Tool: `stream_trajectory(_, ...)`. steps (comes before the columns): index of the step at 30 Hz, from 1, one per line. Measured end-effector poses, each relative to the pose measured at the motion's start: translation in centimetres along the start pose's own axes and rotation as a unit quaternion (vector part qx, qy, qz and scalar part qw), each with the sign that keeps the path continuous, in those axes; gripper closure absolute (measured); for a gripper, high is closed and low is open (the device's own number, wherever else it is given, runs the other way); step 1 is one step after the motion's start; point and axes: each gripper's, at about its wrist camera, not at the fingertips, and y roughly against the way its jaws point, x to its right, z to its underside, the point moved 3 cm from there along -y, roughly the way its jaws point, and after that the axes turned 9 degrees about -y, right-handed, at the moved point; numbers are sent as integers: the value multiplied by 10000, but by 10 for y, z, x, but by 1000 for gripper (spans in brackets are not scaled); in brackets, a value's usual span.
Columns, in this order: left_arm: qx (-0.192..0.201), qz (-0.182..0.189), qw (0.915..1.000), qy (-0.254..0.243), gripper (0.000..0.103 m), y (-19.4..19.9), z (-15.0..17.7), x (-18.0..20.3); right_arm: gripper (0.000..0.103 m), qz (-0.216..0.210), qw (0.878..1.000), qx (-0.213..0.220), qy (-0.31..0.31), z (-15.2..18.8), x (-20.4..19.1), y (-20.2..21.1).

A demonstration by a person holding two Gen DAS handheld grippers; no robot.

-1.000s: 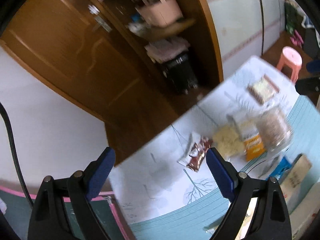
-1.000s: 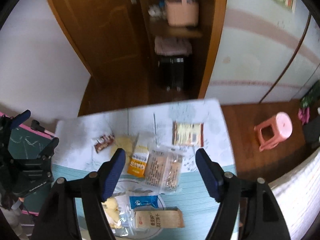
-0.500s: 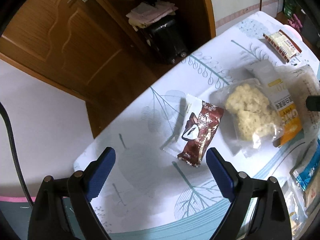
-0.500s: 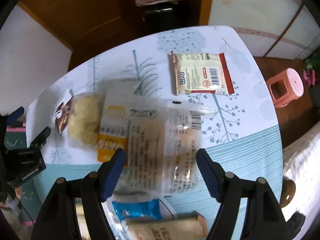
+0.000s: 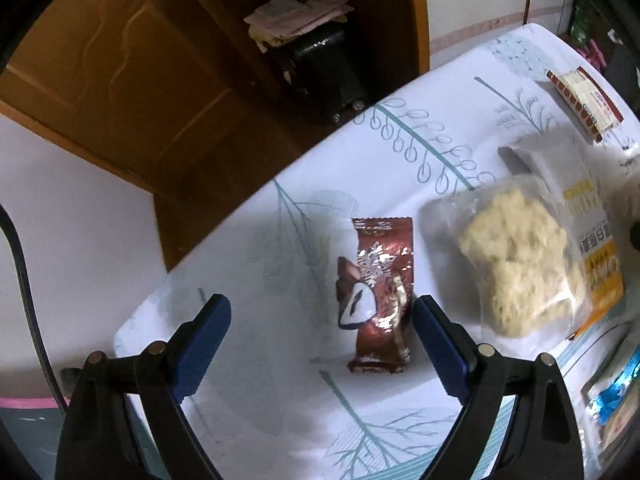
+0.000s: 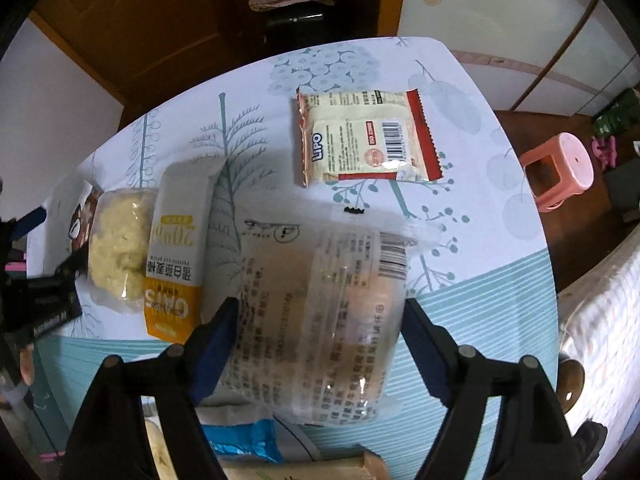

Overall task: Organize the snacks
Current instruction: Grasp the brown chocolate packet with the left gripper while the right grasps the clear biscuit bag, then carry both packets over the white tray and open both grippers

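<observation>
On the leaf-print tablecloth (image 5: 280, 400) a brown foil chocolate wrapper (image 5: 376, 292) lies between the fingers of my left gripper (image 5: 320, 312), nearer the right finger. That gripper is open and low over the cloth. To the wrapper's right sit a clear bag of pale crumbly snack (image 5: 516, 256) and a white-and-orange oat bar (image 5: 592, 240). My right gripper (image 6: 320, 308) points down over a large clear printed bag (image 6: 320, 280). Its jaws are opening and straddle the bag's two sides. Beyond it lies a red-edged Lipo pack (image 6: 368, 140).
A blue packet (image 6: 244, 440) and a tan pack (image 6: 320, 470) lie at the near edge under the right gripper. A pink stool (image 6: 560, 168) stands on the floor right of the table. A wooden door and a shelf with a black case (image 5: 324, 64) are behind the table's far edge.
Both grippers have come down close to the table. The left now frames the brown wrapper. The right now frames the large clear bag, and its jaws stand a little wider.
</observation>
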Motion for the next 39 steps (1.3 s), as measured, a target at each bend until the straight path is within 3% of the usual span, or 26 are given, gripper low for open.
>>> stream_trajectory(3, 84, 247, 9995, 198, 18, -1, -1, -4, 23, -113, 9999, -22, -40, -5, 3, -3)
stream_trajectory(4, 129, 489, 9983, 295, 35, 0, -1, -5, 23, -133, 9999, -17, -43, -5, 3, -4)
stream_trajectory(5, 172, 760, 9962, 391, 62, 1, 0, -5, 23, -130, 9999, -12, -37, -6, 3, -5)
stream_trajectory(6, 215, 1034, 9930, 534, 66, 1, 1, -6, 23, -144, 9999, 3, -27, -6, 5, -4)
stream_trajectory(12, 364, 702, 9932, 860, 71, 13, 21, 5, 34, -269, 9996, 64, -56, -5, 15, 2)
stream_trajectory(19, 367, 782, 9887, 1225, 73, 59, 60, 9, 42, -384, 9991, -45, 147, 15, 14, 19)
stream_trajectory(26, 753, 699, 9846, 1412, 73, 153, 92, 7, 42, -935, 9953, 204, 118, 38, 18, 63)
stream_trajectory(32, 1224, 597, 9799, 1456, 74, 248, 118, 23, 42, -1348, 9871, 779, 387, 63, 19, 138)
stream_trajectory(39, 1665, 327, 9747, 1458, 73, 327, 150, 55, 42, -1624, 9730, 1424, 815, 118, 22, 217)
